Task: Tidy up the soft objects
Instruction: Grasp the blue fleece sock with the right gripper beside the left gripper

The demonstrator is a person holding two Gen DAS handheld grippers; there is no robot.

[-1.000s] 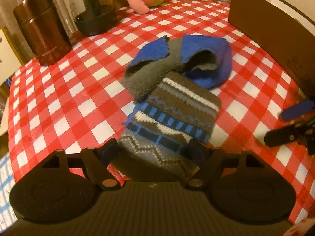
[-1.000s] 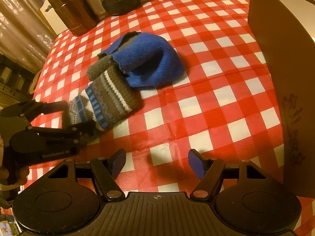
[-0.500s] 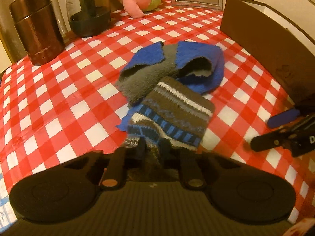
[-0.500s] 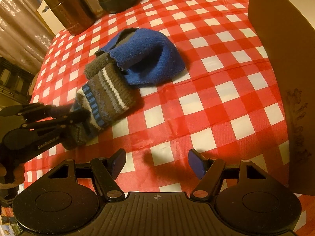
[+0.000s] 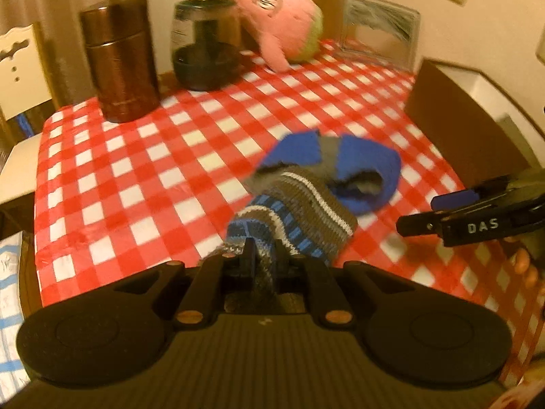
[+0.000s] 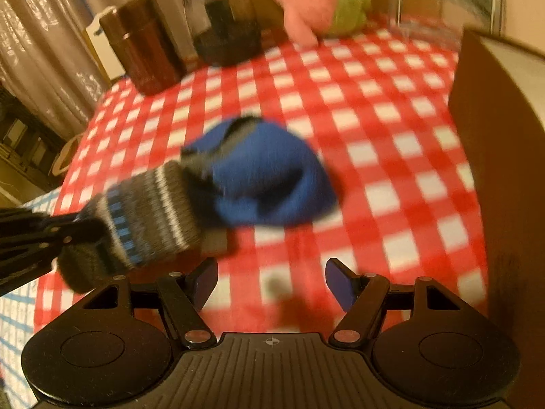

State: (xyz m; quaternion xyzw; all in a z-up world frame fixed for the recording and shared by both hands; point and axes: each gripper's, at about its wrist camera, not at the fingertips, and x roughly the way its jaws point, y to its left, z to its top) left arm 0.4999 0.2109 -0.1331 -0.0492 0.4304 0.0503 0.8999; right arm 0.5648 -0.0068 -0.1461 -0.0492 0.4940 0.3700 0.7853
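My left gripper is shut on the end of a brown, blue and white striped knit sock and holds that end up off the red checked tablecloth. The sock's far end rests against a blue and grey fleece piece. In the right wrist view the striped sock hangs from the left gripper at the left, beside the blue fleece. My right gripper is open and empty above the cloth, in front of the fleece; it also shows in the left wrist view.
A brown box stands along the right side, also in the right wrist view. At the back are a brown canister, a dark glass jar, a pink plush toy and a picture frame.
My left gripper closed on the striped sock's near end and lifted it, pulling it toward me. Both views tilted up. The right gripper stayed open.
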